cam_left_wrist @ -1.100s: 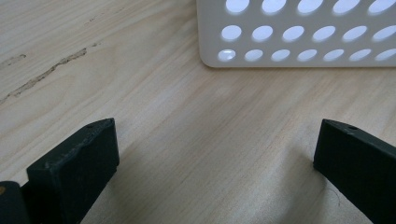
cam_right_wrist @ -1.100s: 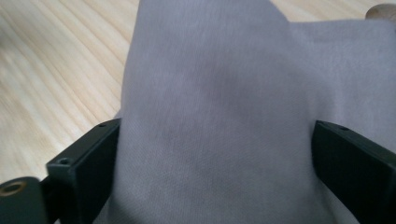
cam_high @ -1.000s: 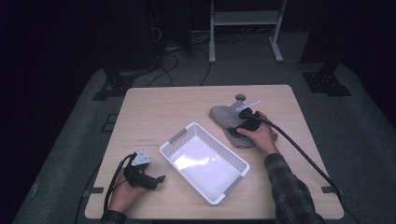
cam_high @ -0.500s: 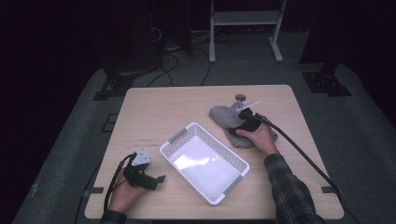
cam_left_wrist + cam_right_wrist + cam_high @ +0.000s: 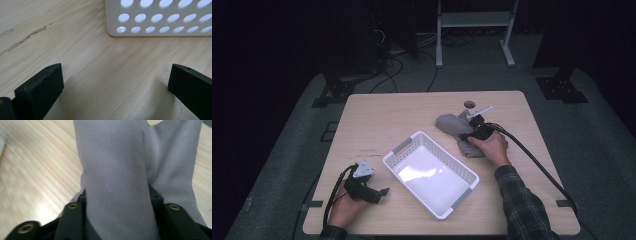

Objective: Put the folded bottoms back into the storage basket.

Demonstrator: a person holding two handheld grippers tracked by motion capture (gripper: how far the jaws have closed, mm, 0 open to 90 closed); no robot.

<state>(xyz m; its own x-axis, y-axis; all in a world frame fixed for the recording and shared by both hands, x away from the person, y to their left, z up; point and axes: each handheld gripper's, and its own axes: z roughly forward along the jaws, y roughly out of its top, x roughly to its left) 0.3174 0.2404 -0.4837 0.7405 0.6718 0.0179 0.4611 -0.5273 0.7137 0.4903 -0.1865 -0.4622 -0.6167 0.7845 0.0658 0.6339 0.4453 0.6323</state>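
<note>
The right gripper (image 5: pixel 117 202) has just been closing and pinches a fold of the grey cloth (image 5: pixel 457 127) beyond the white basket (image 5: pixel 398 148). That bunched hold may slip, so the cloth could drag or drop short of the basket. The left gripper (image 5: pixel 115 82) rests wide open and empty near the basket's corner.

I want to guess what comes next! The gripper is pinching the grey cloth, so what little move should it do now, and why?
Probably lift a little. The right gripper has just been closing its jaws, and a fold of the grey cloth now sits between them, while the rest lies flat on the table. A small lift would free it for the white basket nearby.
</note>
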